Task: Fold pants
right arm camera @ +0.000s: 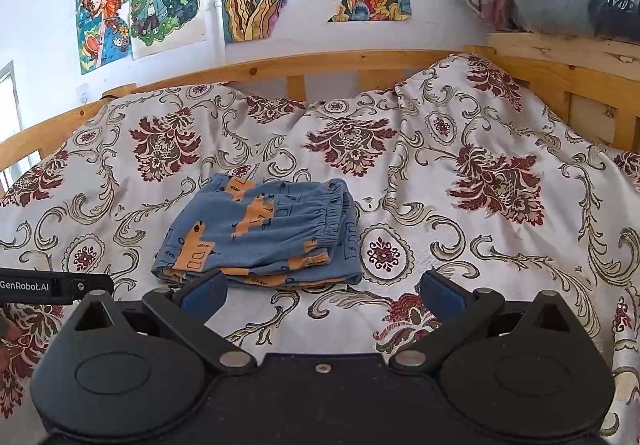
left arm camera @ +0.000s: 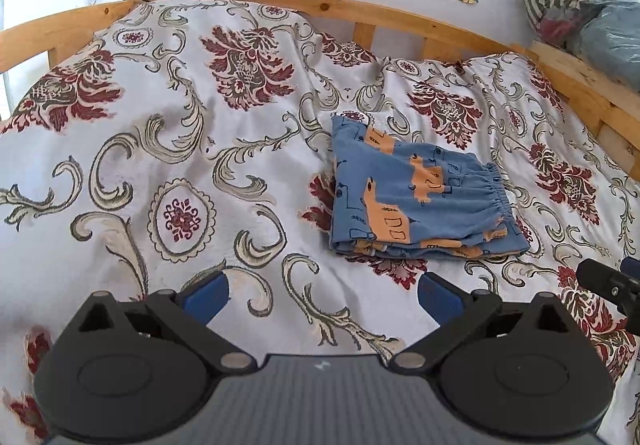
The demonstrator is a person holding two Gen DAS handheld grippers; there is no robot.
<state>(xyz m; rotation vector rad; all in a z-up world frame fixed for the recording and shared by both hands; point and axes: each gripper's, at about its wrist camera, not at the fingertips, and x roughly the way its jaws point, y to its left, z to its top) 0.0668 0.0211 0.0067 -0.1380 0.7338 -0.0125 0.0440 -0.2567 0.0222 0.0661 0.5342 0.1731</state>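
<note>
Pants [left arm camera: 420, 197] folded into a compact stack on the bedspread [left arm camera: 180, 117]; to my eye the job looks done.

The blue-and-orange bundle lies layered, elastic waistband on top toward the right side, edges roughly squared, well short of the wooden bed rail [left arm camera: 360, 11]. At most I'd judge a small tidy of the lower layers is left. My left gripper [left arm camera: 322, 295] hangs near the bundle's front-left corner, spread wide, holding nothing. My right gripper [right arm camera: 322, 291] hovers just in front of the stack, likewise splayed and empty, neither one touching the cloth.
</note>
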